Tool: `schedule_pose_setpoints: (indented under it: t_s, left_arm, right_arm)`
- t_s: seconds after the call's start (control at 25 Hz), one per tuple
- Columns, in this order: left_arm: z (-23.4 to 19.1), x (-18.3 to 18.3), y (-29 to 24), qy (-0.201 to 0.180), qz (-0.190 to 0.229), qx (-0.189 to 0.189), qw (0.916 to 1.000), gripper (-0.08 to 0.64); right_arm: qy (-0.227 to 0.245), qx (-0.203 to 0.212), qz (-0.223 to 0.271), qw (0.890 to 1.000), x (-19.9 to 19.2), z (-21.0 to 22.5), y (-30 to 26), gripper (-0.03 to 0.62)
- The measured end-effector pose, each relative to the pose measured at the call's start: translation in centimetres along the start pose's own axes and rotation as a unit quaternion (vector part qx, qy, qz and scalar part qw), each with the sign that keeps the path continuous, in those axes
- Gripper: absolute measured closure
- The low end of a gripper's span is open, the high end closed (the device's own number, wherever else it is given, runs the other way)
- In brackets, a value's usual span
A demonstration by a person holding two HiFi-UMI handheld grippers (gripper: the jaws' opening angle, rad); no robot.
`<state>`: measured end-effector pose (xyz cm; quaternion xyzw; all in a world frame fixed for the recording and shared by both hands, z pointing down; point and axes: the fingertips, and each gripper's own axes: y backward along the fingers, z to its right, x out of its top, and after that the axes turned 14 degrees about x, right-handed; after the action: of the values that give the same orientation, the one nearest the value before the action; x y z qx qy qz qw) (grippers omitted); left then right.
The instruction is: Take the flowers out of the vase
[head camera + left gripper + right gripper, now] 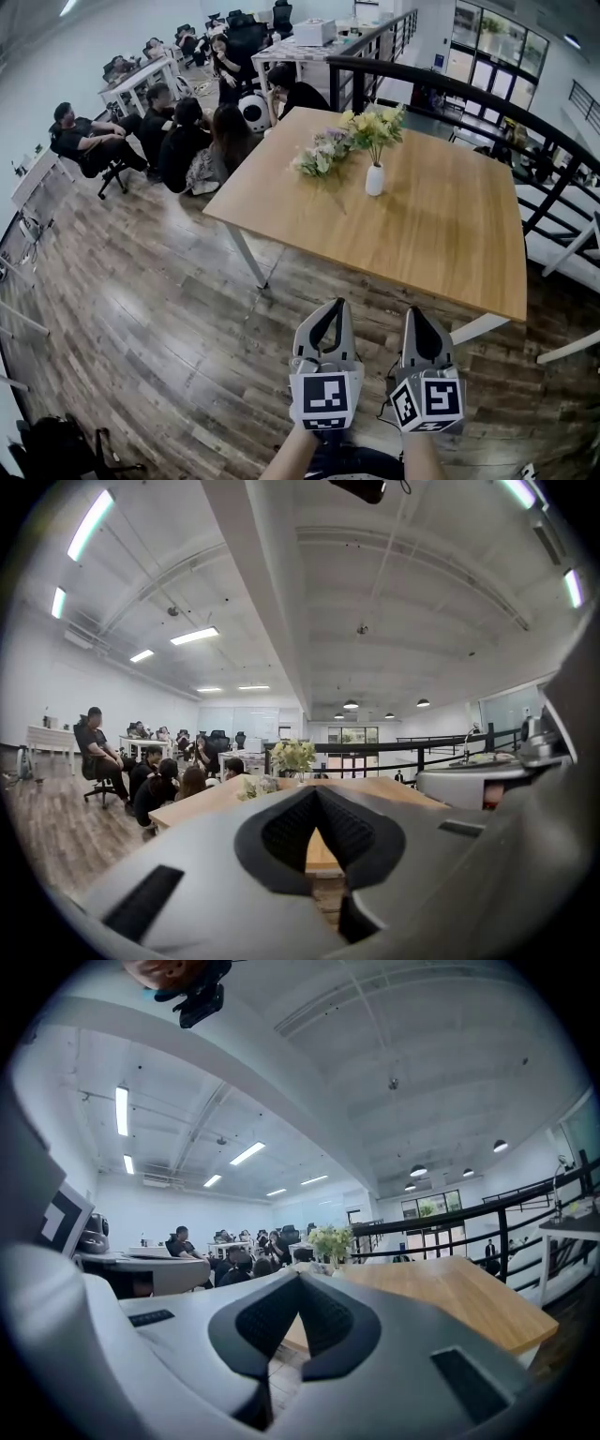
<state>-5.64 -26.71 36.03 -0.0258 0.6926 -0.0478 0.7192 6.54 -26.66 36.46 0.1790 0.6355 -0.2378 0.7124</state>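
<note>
A small white vase (pixel 374 178) stands on the far part of the wooden table (pixel 441 234) and holds yellow and white flowers (pixel 376 126). A second bunch of pale flowers (pixel 322 152) lies on the tabletop to its left. Both grippers are held side by side over the floor, short of the table's near edge and pointing at it. My left gripper (pixel 336 305) is shut with nothing in it, and so is my right gripper (pixel 413 314). The flowers (pixel 292 755) show far off beyond the closed jaws in the left gripper view, and the flowers (pixel 330 1239) likewise in the right gripper view.
Several people (pixel 187 131) sit on chairs beyond the table's far left corner, near white desks (pixel 141 80). A black railing (pixel 487 103) runs behind and to the right of the table. A white table leg (pixel 248 258) stands at the near left corner.
</note>
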Motion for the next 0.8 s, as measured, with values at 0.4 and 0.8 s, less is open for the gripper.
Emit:
schedule_pose_setpoints:
  t_s: [0.4, 0.8]
  left_arm:
    - [-2.3, 0.2, -5.6, 0.003, -0.002, -0.013, 0.9999, 0.528]
    - [-1.2, 0.7, -9.1, 0.009, 0.002, -0.026, 0.9996, 0.528]
  right_arm:
    - [-0.001, -0.011, 0.002, 1.0, 0.2, 1.1, -5.8, 0.594]
    - [0.013, -0.017, -0.008, 1.0, 0.9, 2.7, -8.2, 0.594]
